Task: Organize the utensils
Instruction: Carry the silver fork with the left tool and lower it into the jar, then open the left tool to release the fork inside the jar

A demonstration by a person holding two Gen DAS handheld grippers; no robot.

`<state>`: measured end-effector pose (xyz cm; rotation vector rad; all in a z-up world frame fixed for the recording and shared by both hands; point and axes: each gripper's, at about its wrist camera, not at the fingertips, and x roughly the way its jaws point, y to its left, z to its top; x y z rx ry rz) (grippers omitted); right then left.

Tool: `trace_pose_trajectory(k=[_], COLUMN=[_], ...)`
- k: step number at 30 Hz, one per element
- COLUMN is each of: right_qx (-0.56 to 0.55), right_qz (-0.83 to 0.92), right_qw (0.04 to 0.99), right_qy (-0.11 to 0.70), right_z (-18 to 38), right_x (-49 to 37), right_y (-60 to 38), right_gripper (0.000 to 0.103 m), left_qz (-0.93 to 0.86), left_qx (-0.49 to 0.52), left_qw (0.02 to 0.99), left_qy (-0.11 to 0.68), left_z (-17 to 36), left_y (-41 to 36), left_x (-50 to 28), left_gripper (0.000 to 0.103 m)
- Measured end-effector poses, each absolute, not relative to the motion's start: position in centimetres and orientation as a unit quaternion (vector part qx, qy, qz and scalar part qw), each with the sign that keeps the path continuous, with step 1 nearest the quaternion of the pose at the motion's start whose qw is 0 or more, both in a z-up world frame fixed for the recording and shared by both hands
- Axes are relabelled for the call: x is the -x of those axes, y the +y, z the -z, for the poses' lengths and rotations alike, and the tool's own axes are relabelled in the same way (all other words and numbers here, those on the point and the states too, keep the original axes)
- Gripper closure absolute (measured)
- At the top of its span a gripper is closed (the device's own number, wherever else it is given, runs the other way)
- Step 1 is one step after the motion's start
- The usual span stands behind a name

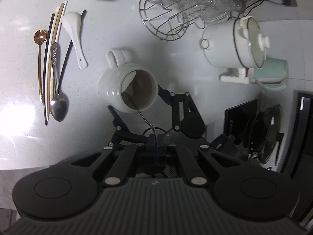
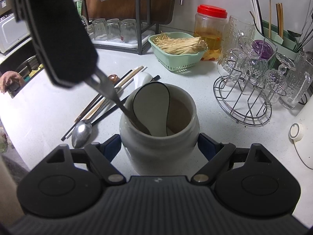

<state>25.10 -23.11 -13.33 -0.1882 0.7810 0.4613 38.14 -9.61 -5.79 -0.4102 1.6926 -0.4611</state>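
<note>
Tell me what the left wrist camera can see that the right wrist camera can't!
Only the left wrist view shows the white lidded pot with the mint cup beside it, and the pan lid.

Only the right wrist view shows the red-lidded jar, the upturned glasses, and a white ladle already inside the crock.

Both show the white crock held by the right tool, the left tool lowering a metal utensil into it, the loose chopsticks and spoons, and the wire glass rack.

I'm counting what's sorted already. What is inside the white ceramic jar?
Inside the white ceramic jar: a white black-rimmed spoon, plus a metal utensil the left gripper is lowering in. Its lower end and the jar's bottom are hidden.
</note>
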Motion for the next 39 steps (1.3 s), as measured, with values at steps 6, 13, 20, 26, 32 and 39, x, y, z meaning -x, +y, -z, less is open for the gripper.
trace_pose_trajectory(k=[6, 13, 20, 26, 32, 39], right_qx=[0.086, 0.082, 0.085, 0.085, 0.086, 0.085], right_qz=[-0.225, -0.225, -0.231, -0.233, -0.234, -0.234], right_qw=[0.894, 0.895, 0.893, 0.892, 0.891, 0.892], right_qy=[0.379, 0.376, 0.377, 0.379, 0.379, 0.379], right_z=[13.4, 13.6, 13.6, 13.5, 13.5, 13.6], right_x=[-25.6, -26.1, -26.5, -26.6, -26.6, -26.7], right_y=[-23.1, -23.1, -23.2, -23.2, -23.2, -23.3], right_gripper=[0.016, 0.016, 0.016, 0.016, 0.016, 0.016], left_qz=[0.194, 0.192, 0.185, 0.197, 0.202, 0.21], left_qx=[0.159, 0.141, 0.164, 0.16, 0.16, 0.153], left_qw=[0.611, 0.618, 0.622, 0.634, 0.658, 0.698], left_qy=[0.75, 0.749, 0.743, 0.731, 0.707, 0.667], left_z=[7.3, 8.4, 9.6, 9.2, 7.7, 5.3], left_y=[-10.6, -11.1, -10.1, -9.9, -9.0, -7.9], left_x=[-39.7, -40.8, -41.1, -40.4, -39.8, -39.1], left_gripper=[0.102, 0.102, 0.102, 0.099, 0.076, 0.076])
